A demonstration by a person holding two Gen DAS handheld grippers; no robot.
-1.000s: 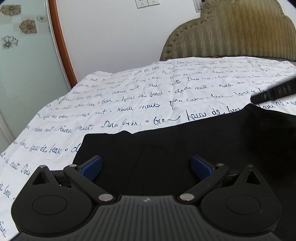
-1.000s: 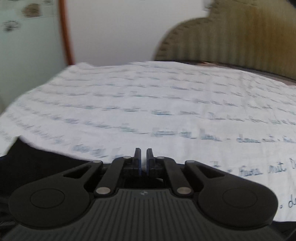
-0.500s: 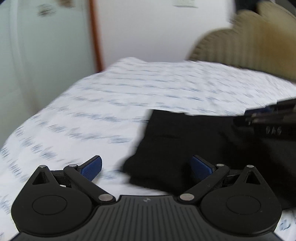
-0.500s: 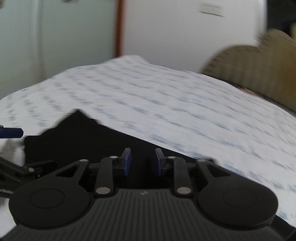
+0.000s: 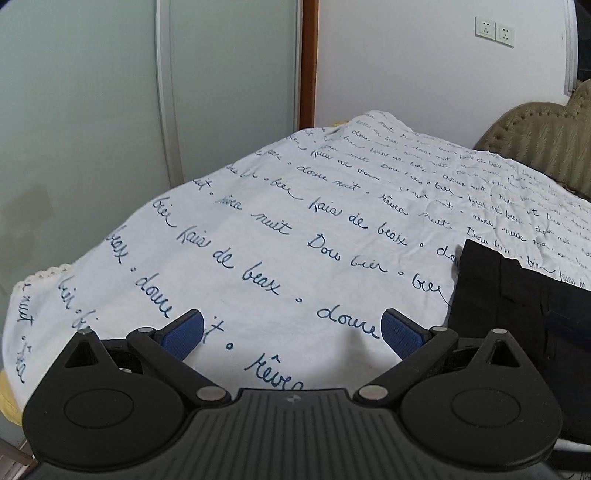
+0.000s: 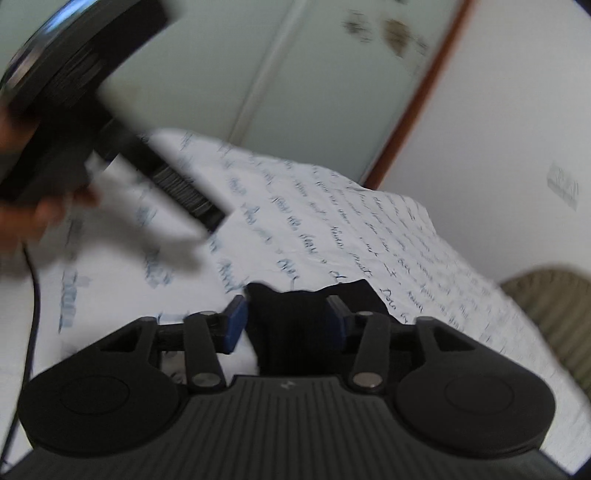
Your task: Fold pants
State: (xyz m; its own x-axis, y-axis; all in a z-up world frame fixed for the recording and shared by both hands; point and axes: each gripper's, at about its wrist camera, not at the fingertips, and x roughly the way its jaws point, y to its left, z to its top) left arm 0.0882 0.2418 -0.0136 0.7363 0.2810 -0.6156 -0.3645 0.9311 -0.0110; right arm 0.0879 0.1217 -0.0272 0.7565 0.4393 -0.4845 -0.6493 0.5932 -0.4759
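Note:
The black pants [image 5: 517,306] lie folded on a white bed sheet [image 5: 295,229] printed with blue handwriting. In the left wrist view they sit at the right, beside my left gripper [image 5: 291,328], which is open and empty over bare sheet. In the right wrist view my right gripper [image 6: 284,321] is open, with the pants [image 6: 295,317] lying between and below its blue pads. The left gripper [image 6: 74,103] shows blurred at the upper left of that view, held in a hand.
A padded olive headboard [image 5: 546,147] stands at the far right of the bed. A frosted sliding door [image 5: 110,110] with a brown frame [image 5: 308,62] and a white wall with sockets [image 5: 495,31] lie behind. The sheet's left edge [image 5: 37,280] drops off.
My left gripper has swung left off the pants, over bare sheet. My right gripper has opened from shut and now has the pants between its pads.

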